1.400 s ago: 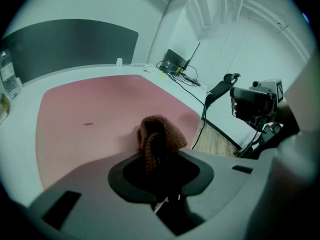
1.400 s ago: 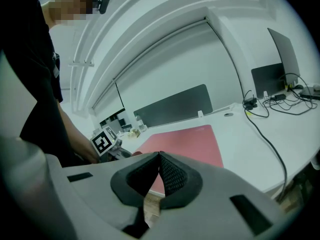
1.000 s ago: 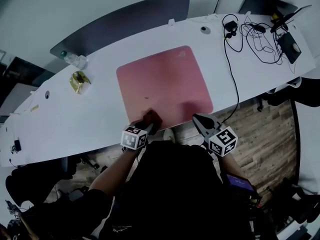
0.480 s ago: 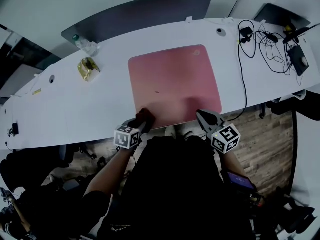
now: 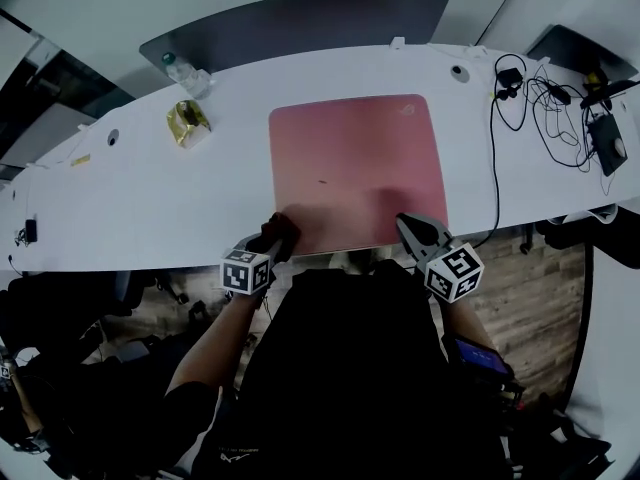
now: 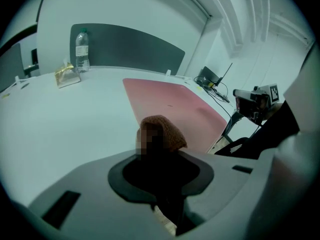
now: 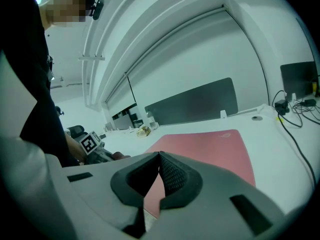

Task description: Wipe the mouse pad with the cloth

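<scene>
A pink mouse pad [image 5: 355,168] lies flat on the white desk [image 5: 150,198], reaching almost to the near edge. My left gripper [image 5: 277,232] is shut on a brown cloth [image 5: 284,225] and holds it at the pad's near-left corner. In the left gripper view the cloth [image 6: 161,133] bulges out past the jaws, with the pad [image 6: 172,104] just beyond it. My right gripper [image 5: 409,227] is shut and empty, just above the pad's near-right edge. In the right gripper view the pad [image 7: 210,146] stretches ahead and the left gripper [image 7: 95,146] is at the left.
A water bottle [image 5: 180,71] and a gold packet [image 5: 188,123] stand at the back left. Black cables [image 5: 525,93] and a small black device [image 5: 610,143] crowd the right end. A dark divider panel [image 5: 300,18] runs along the desk's far edge.
The left gripper has slid the cloth a little leftwards along the pad's near edge, to its near-left corner. The head view has shifted. The right gripper stays shut near the near-right edge.
</scene>
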Motion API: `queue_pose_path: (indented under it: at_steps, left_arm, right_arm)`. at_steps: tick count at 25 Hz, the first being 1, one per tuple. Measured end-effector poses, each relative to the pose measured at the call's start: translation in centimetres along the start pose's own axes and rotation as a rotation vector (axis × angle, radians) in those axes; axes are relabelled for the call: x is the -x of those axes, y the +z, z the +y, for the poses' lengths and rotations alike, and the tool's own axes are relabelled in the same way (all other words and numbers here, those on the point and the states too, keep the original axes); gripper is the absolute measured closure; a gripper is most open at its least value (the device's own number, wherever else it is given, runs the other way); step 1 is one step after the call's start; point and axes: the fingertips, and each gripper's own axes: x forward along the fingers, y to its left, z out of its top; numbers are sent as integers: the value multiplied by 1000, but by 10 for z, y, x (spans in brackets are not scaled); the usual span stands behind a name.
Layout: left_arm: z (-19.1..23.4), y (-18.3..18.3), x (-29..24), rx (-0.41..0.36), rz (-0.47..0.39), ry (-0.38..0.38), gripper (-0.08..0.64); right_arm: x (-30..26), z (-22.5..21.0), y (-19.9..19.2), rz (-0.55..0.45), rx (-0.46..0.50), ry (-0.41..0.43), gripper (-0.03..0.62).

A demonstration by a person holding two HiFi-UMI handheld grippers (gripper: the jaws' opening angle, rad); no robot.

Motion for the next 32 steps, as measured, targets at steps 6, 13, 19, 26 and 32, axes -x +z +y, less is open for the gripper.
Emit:
queue_pose_path:
  at_steps: [6,13,19,26,32]
  left_arm:
    - [-2,11,12,87,-80,15,463]
    - [10,16,5,200,-78,127,463]
    - [47,33,14,291,-146,337,463]
    - [18,52,-14,166,-98,369,465]
    - [-30,63,-42,120,-79,261,465]
  right_arm:
    - [1,-15,8,-1,10,32,568]
    - [11,-44,10,8,4,62,567]
    - [15,-65,15,4,0,76,568]
    - [23,-90,15,1,-19,71,568]
    - [28,-103,16,-9,-31,70,568]
